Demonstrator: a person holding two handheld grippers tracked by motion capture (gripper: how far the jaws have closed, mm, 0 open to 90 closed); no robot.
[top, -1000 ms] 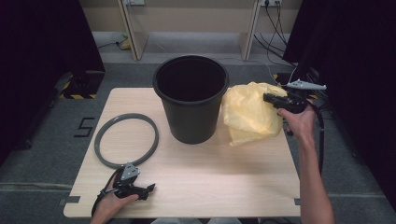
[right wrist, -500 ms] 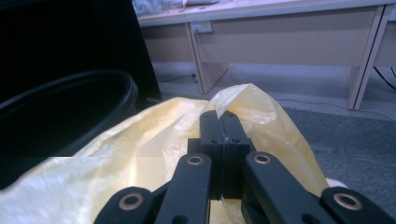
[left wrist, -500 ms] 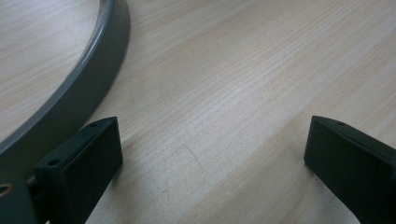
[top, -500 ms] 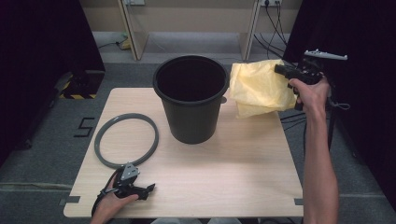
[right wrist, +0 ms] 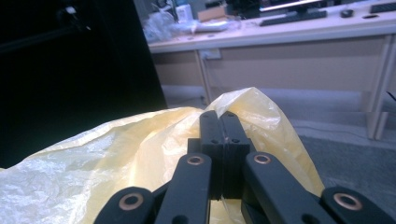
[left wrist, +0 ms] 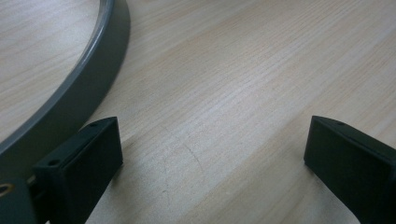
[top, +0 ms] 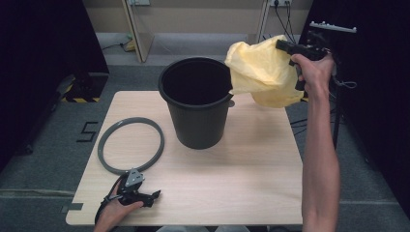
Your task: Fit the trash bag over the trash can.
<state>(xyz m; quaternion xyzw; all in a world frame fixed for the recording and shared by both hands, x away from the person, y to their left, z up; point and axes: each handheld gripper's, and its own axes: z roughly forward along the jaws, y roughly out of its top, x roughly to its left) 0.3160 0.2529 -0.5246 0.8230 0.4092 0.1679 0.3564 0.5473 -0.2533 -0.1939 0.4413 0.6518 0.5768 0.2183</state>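
Note:
A yellow plastic bag hangs in the air right of the black bucket, its lower left part touching the bucket's rim. My right gripper is shut on the bag's top edge, held high over the table's far right corner. In the right gripper view the jaws press together on the yellow bag, with the gripper pointing level. My left gripper rests on the table near the front left edge, jaws open and bare wood between them. The grey ring lies flat just beyond it, and the ring passes beside the left jaw.
The wooden table has free room across its right and front halves. Dark curtains stand at both sides. Desk legs and cables are on the floor beyond the far edge.
My right gripper has risen with the yellow bag, lifting it off the table to above the bucket's rim height. The left gripper has stayed in place.

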